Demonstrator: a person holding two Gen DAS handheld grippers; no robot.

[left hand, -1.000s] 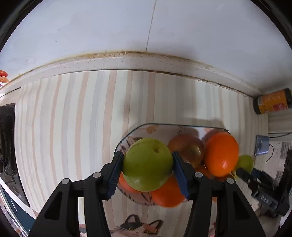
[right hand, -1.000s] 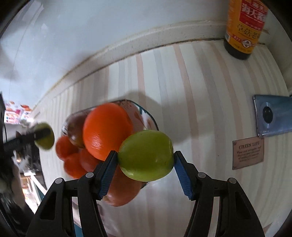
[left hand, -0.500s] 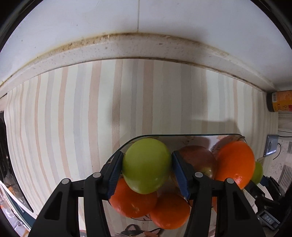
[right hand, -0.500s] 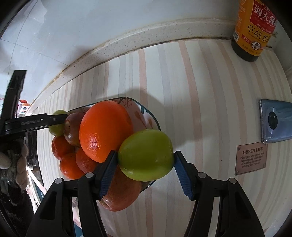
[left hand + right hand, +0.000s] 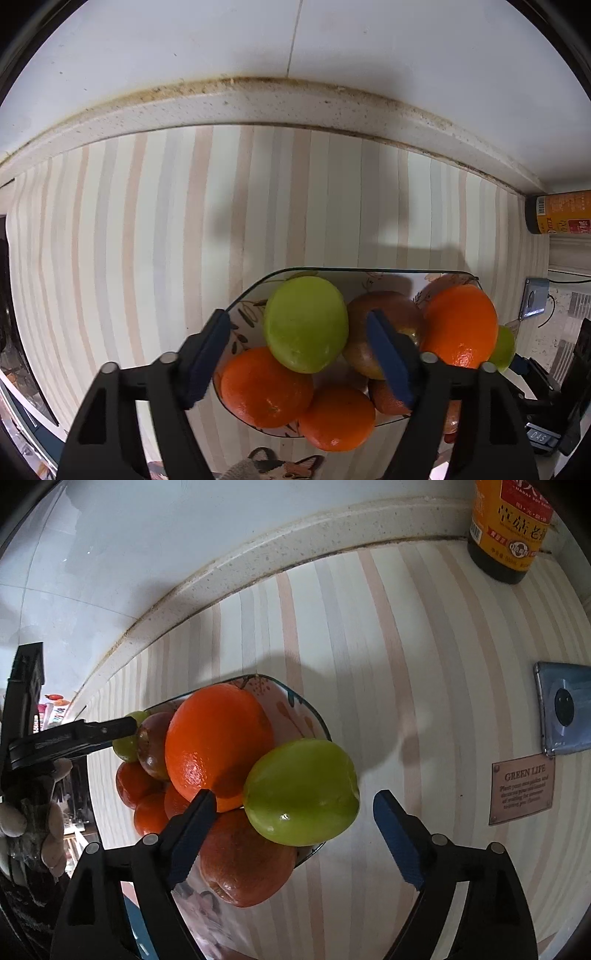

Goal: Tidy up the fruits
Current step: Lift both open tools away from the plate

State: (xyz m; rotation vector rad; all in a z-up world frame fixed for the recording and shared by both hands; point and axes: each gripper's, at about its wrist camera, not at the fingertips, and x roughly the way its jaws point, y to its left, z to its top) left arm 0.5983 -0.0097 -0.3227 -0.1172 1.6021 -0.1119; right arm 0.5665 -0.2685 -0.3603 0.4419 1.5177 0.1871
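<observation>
A patterned glass plate (image 5: pixel 384 277) on the striped counter holds several oranges, a red-brown apple (image 5: pixel 380 314) and two green apples. In the left wrist view my left gripper (image 5: pixel 299 354) is open, its blue pads apart on both sides of a green apple (image 5: pixel 306 323) that rests on the pile above an orange (image 5: pixel 266 387). In the right wrist view my right gripper (image 5: pixel 291 830) is open around the other green apple (image 5: pixel 301 792), which lies at the plate's (image 5: pixel 314 716) right edge beside a big orange (image 5: pixel 218 742). The left gripper's finger (image 5: pixel 74 734) shows at far left.
A soy sauce bottle (image 5: pixel 511 528) stands at the back right by the wall, also in the left wrist view (image 5: pixel 561 212). A phone (image 5: pixel 565 712) and a "GREEN LIFE" plaque (image 5: pixel 522 788) lie to the right. A raised stone ledge (image 5: pixel 258 103) runs behind the counter.
Both grippers were shut on green apples; both have opened and the apples now rest on the pile in the plate.
</observation>
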